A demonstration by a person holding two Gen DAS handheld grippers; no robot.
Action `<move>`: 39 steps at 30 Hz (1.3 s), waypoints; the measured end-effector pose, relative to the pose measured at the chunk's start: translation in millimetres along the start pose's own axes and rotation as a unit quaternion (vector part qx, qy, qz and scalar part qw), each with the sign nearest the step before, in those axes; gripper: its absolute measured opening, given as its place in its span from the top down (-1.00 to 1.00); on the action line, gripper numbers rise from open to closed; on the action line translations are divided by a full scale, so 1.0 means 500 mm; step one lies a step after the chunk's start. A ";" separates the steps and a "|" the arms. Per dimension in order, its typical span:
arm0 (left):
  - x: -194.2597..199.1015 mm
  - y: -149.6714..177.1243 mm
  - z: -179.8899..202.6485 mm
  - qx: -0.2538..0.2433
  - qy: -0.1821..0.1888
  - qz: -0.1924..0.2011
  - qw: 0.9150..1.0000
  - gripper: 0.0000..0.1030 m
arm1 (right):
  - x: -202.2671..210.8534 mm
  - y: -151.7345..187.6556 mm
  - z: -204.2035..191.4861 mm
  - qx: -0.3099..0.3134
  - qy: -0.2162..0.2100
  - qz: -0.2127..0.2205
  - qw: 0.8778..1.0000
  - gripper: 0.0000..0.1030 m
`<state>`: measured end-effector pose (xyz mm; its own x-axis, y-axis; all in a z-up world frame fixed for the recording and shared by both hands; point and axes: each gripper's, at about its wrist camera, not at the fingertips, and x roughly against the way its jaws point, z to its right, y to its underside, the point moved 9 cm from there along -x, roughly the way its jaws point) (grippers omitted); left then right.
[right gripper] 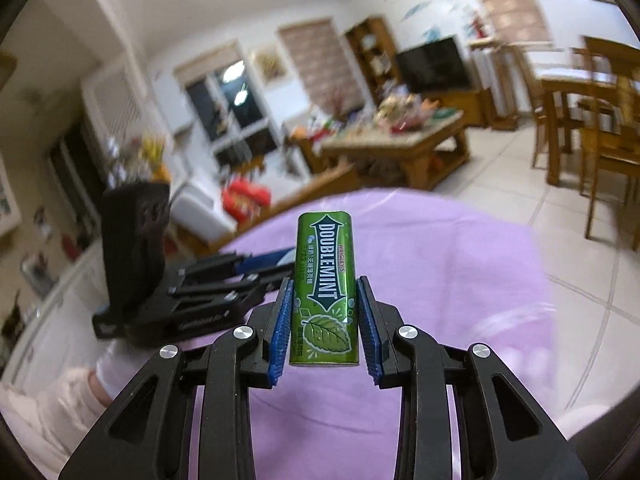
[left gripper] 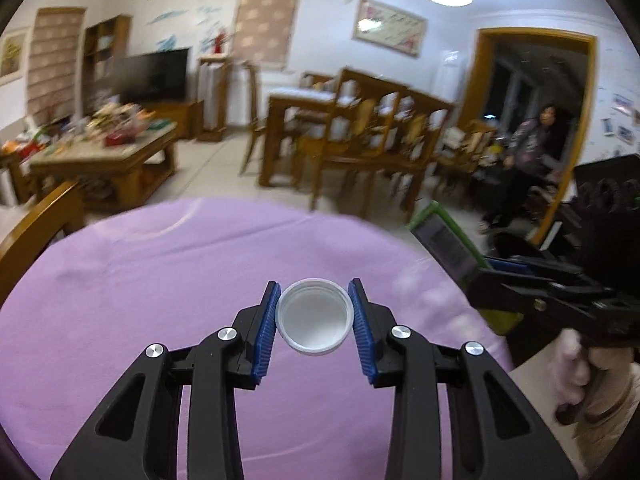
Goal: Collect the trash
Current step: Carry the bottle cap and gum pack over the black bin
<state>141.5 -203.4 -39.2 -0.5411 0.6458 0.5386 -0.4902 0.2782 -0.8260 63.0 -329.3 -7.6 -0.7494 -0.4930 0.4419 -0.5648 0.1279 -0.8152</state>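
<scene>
My left gripper (left gripper: 314, 300) is shut on a white plastic bottle cap (left gripper: 315, 316), its open side facing the camera, held above a purple cloth (left gripper: 160, 280). My right gripper (right gripper: 324, 300) is shut on a green Doublemint gum tin (right gripper: 324, 288), which stands upright between the blue pads (right gripper: 282, 320) above the same purple cloth (right gripper: 440, 264). In the left wrist view the right gripper (left gripper: 480, 268) shows at the right with the tin (left gripper: 444, 236) seen from behind. In the right wrist view the left gripper (right gripper: 280, 262) shows at the left.
A wooden coffee table (left gripper: 104, 156) cluttered with snacks stands beyond the cloth. A dining table with wooden chairs (left gripper: 360, 132) is further back. A TV (left gripper: 154, 74) stands at the wall. A person (left gripper: 524, 148) stands in a doorway at the right. Tiled floor (right gripper: 580, 240) lies to the right.
</scene>
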 end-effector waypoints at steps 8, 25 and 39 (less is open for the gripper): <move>-0.066 -0.026 0.277 -0.033 0.112 0.024 0.993 0.33 | 0.330 0.030 0.218 -0.072 0.148 0.143 0.976 0.39; -0.231 0.069 0.699 -0.134 0.202 -0.020 0.970 0.33 | 0.648 0.241 0.533 -0.162 0.306 0.204 0.916 0.39; -0.274 0.114 0.724 -0.165 0.174 -0.048 0.970 0.33 | 0.579 0.272 0.564 -0.170 0.305 0.179 0.920 0.39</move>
<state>-59.9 -533.3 -100.1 -0.2126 0.7901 0.5749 -0.2513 0.5243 -0.8136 -133.6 -697.2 -95.9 -0.9039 0.1952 0.3806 -0.2420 0.5003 -0.8313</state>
